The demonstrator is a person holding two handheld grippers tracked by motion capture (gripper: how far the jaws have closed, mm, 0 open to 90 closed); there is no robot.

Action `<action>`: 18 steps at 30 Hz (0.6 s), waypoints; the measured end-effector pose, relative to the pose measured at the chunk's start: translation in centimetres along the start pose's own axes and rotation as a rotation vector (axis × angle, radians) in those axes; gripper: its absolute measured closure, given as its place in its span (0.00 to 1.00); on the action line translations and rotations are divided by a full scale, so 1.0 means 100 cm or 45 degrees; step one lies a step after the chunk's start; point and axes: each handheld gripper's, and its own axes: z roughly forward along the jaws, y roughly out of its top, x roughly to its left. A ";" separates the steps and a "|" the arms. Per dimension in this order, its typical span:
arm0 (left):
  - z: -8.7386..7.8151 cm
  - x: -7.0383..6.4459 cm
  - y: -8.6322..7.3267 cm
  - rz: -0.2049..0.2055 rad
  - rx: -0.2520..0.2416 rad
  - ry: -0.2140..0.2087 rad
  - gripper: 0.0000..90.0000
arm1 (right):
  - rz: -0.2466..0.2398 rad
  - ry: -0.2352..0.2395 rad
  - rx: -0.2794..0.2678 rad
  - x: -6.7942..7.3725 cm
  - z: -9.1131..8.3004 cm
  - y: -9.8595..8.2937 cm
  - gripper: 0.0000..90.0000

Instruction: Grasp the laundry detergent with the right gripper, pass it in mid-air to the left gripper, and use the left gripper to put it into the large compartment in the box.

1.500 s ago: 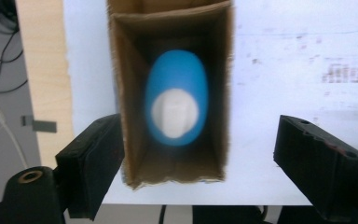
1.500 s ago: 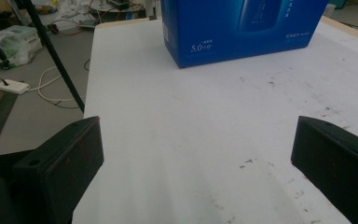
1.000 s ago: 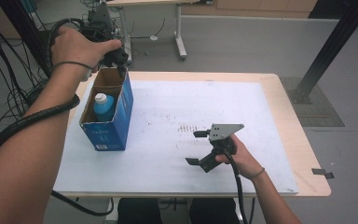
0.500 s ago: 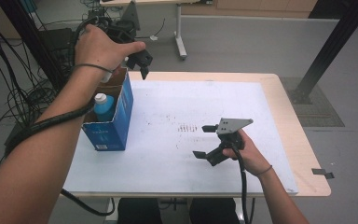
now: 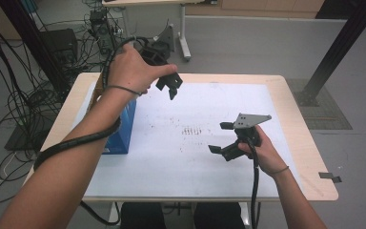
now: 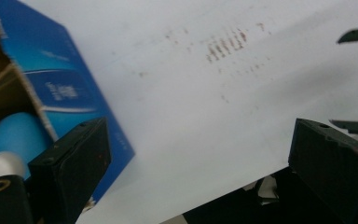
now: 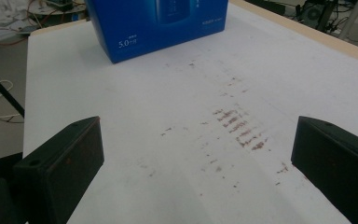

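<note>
Both my tools are wide open and empty. My left tool (image 5: 170, 87) hovers upper centre, near the blue box (image 5: 124, 126) holding the bottle (image 6: 11, 135) at left; swinging back carelessly could tip it.

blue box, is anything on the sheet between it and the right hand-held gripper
Nothing visible does. In the right gripper view the white sheet between the open right hand-held gripper and the blue box carries only faint reddish smudges. The left hand-held gripper hangs above the table, not in that path.
</note>
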 end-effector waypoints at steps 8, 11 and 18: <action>0.034 -0.018 -0.002 0.089 0.039 -0.023 0.07 | 0.040 -0.105 0.050 0.003 -0.005 0.013 0.03; 0.045 -0.022 -0.005 0.105 0.036 -0.029 0.07 | 0.060 -0.134 0.057 0.002 -0.008 0.016 0.03; 0.075 -0.034 -0.013 0.143 0.057 -0.021 0.07 | 0.115 -0.172 0.071 -0.001 -0.014 0.018 0.03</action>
